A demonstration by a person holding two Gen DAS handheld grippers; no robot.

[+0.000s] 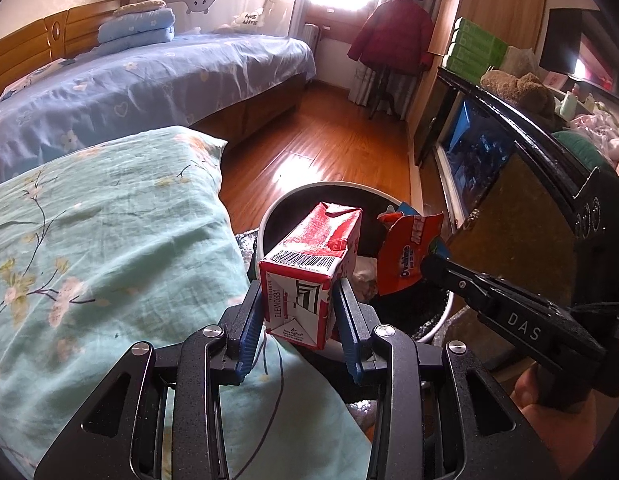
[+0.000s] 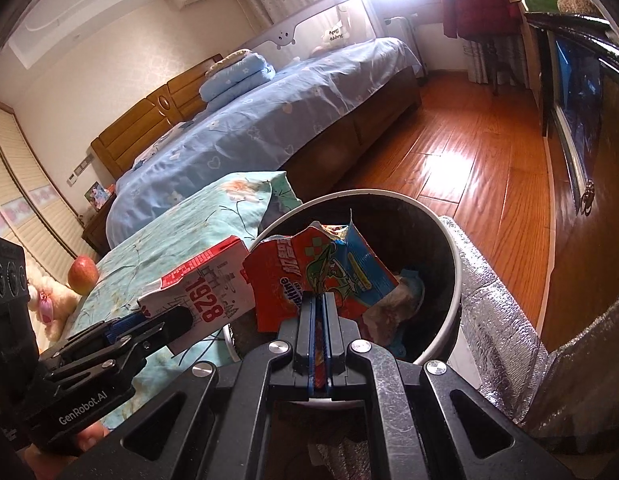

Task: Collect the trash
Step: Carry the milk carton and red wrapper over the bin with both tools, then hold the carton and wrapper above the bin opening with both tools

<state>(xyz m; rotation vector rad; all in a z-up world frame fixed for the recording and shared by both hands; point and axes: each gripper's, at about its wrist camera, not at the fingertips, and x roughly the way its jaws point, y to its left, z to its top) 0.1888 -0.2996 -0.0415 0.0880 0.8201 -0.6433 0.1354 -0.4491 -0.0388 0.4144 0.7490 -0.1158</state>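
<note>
1. The red-and-white carton (image 1: pixel 309 272) is clamped between the blue pads of my left claw (image 1: pixel 299 300), its barcode side facing up and its crumpled top pointing away over the bin's near rim.
2. The torn orange-red snack wrapper (image 2: pixel 321 276) is pinched flat in my right claw (image 2: pixel 318 308), standing upright above the bin.
3. The round, black-lined bin (image 2: pixel 455 276) has a white rim and already holds crumpled scraps.

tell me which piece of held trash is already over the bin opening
The orange snack wrapper in the right gripper. The red and white carton is just short of the bin.
</note>
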